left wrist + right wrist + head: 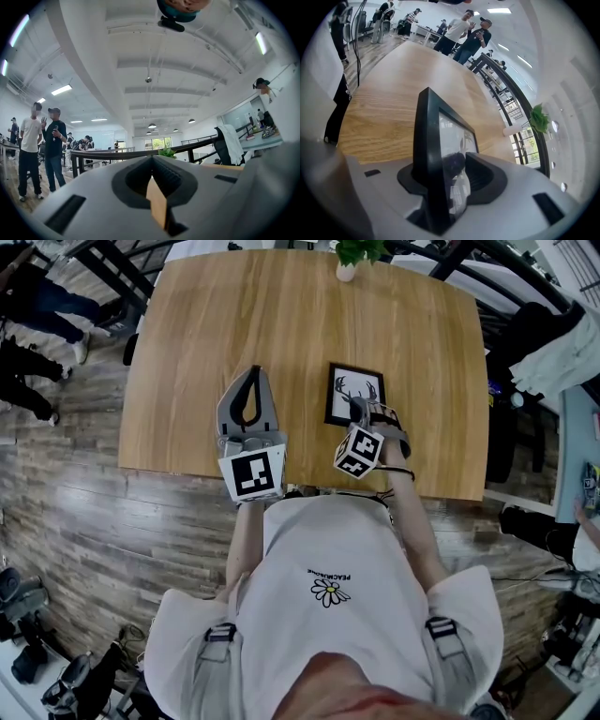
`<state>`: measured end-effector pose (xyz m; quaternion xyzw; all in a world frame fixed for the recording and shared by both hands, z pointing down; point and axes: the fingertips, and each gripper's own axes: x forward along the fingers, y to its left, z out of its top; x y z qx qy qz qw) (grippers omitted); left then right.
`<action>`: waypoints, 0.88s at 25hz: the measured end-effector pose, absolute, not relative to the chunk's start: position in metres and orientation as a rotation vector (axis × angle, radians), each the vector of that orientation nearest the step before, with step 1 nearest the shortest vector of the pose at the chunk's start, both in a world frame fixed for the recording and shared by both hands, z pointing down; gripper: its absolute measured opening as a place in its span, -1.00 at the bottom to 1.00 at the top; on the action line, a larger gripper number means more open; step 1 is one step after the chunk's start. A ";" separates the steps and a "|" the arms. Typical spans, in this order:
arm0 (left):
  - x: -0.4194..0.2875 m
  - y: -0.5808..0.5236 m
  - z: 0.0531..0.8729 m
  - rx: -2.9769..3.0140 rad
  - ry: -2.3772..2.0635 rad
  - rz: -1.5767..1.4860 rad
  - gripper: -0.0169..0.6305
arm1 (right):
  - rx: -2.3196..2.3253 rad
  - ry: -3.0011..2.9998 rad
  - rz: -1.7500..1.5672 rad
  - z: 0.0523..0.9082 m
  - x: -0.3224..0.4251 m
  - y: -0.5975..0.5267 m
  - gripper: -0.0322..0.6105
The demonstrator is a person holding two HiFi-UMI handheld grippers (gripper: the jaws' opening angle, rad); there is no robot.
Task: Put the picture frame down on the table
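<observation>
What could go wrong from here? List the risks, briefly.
1. The right tool clamps the black rectangular picture frame only at its near edge, so it may pivot or slip while lowering.
2. One jaw presses on the glazed front; a hard landing on the light wooden table could mark it.

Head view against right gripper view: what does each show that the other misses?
Only head view: the left gripper, shut, over the table, and the deer print on the picture frame face-on. Only right gripper view: the right gripper with fingers clamped on the frame's edge, and two people standing beyond the table. Both: frame, wooden table, potted plant.
</observation>
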<state>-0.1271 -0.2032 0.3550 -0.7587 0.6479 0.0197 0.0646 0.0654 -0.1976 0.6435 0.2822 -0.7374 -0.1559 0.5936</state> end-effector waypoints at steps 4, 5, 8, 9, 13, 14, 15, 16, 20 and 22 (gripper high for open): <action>-0.127 -0.202 0.358 -2.301 1.957 0.040 -0.90 | 0.613 -1.743 -0.302 0.644 0.067 -0.193 -0.25; -0.128 -0.202 0.360 -2.303 1.954 0.024 -0.90 | 0.595 -1.752 -0.279 0.646 0.066 -0.191 -0.22; -0.128 -0.205 0.361 -2.305 1.950 0.040 -0.90 | 0.538 -1.774 -0.211 0.651 0.062 -0.186 -0.08; -0.128 -0.205 0.360 -2.305 1.946 0.040 -0.90 | 0.520 -1.778 -0.194 0.653 0.061 -0.184 -0.06; -0.125 -0.205 0.359 -2.309 1.940 0.047 -0.90 | 0.481 -1.792 -0.144 0.658 0.059 -0.178 -0.01; -0.125 -0.205 0.360 -2.311 1.939 0.037 -0.90 | 0.475 -1.791 -0.140 0.661 0.059 -0.177 0.01; -0.125 -0.205 0.362 -2.313 1.938 0.017 -0.90 | 0.465 -1.786 -0.138 0.664 0.059 -0.175 0.02; -0.125 -0.204 0.364 -2.314 1.936 -0.002 -0.90 | 0.451 -1.780 -0.137 0.666 0.059 -0.173 0.04; -0.128 -0.204 0.366 -2.309 1.942 -0.017 -0.90 | 0.400 -1.771 -0.111 0.672 0.057 -0.166 0.08; -0.131 -0.203 0.367 -2.306 1.950 -0.020 -0.90 | 0.381 -1.772 -0.095 0.673 0.056 -0.164 0.10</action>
